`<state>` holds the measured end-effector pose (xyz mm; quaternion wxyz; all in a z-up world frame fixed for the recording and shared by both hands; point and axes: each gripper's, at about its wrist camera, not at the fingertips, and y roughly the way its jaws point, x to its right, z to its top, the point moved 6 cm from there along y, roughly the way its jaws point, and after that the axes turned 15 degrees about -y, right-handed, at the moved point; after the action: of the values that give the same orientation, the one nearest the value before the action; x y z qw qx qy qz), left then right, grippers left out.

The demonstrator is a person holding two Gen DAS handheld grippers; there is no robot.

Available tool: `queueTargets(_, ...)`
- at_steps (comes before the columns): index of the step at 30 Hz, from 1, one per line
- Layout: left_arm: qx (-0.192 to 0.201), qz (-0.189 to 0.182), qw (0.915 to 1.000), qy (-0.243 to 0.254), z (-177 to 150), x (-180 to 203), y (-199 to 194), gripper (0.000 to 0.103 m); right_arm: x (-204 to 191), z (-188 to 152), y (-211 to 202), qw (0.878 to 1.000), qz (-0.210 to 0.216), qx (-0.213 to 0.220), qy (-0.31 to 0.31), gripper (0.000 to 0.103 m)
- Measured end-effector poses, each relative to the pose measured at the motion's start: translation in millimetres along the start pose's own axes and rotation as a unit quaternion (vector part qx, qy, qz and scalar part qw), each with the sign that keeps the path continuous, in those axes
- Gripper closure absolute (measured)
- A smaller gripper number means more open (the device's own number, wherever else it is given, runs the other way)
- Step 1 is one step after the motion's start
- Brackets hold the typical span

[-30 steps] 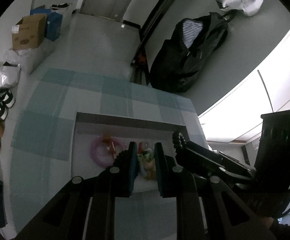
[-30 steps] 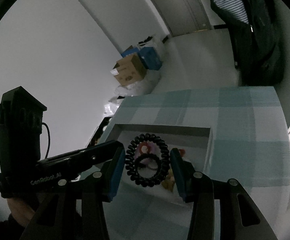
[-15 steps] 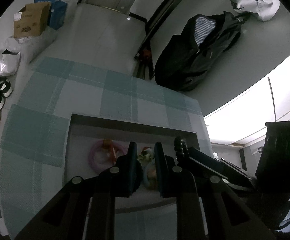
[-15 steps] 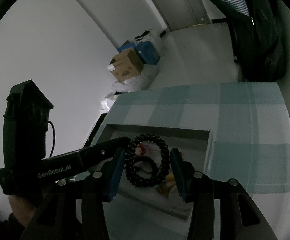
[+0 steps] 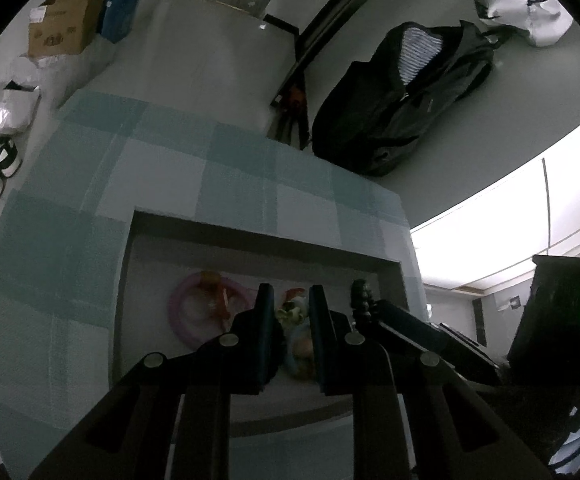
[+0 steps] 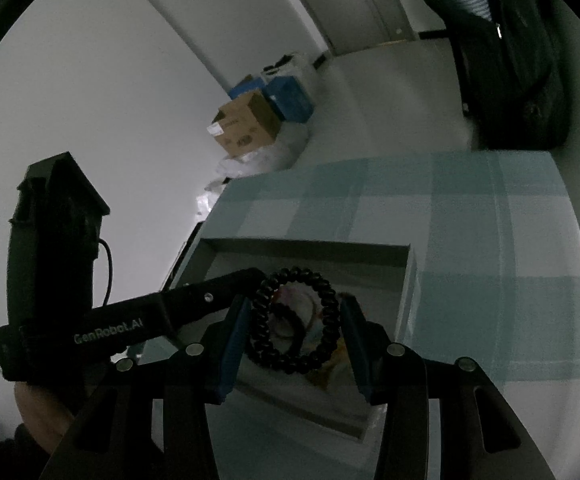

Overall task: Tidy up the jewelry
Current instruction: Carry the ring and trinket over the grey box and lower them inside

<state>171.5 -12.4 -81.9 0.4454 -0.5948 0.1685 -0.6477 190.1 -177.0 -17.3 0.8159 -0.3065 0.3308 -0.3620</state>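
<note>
Between the blue pads of the right gripper [image 6: 294,330] hangs the black beaded bracelet [image 6: 294,326], a full ring standing on edge and facing that gripper's camera, its plane crossing the gap from pad to pad. The jaws stand partly apart and grasp it across its width, the beads touching both pads. Straight below and just beyond the fingertips lies the shallow grey tray [image 6: 406,280], so the way down from this gripper into the tray is short and unobstructed, as far as the dim views allow a judgement.

The left gripper [image 5: 290,320] comes in from the right gripper's left side, its dark finger ending right beside the bracelet's upper left beads; whether it touches them I cannot tell. Its jaws are clenched as near together as they go, and in its own view a narrow gap between the pads shows only the tray's contents below, nothing gripped. The right hand is plainly the nearer to the bracelet, since it carries it.

The bracelet is made of round, dark, glossy beads of even size, strung closely, and it keeps a firm circle. Under it, in the tray, sit a pink ring [image 5: 205,312] to the left gripper's left and a heap of small coloured pieces [image 5: 296,332] directly ahead of its tips, too dim to name.
</note>
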Motion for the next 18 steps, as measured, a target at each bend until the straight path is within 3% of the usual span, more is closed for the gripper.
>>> queueTargets(6, -0.013, -0.007, 0.9998, -0.012, -2, -2, 1, 0.089, -1, -2, 0, 1.0, 0.002, 0.003, 0.005, 0.056)
queueTargets(12, -0.009, -0.011, 0.9998, -0.016, -2, -4, -3, 0.07, -6, -3, 1, 1.0, -0.011, 0.001, -0.016, 0.051)
queueTargets(14, -0.008, -0.016, 0.9996, -0.022, -2, -4, -5, 0.07, -9, -4, 2, 0.999, -0.019, -0.001, -0.027, 0.051)
queueTargets(18, 0.004, -0.008, 0.9999, -0.008, -2, -2, -12, 0.069, -14, -3, -2, 0.998, -0.031, 0.007, -0.049, 0.04)
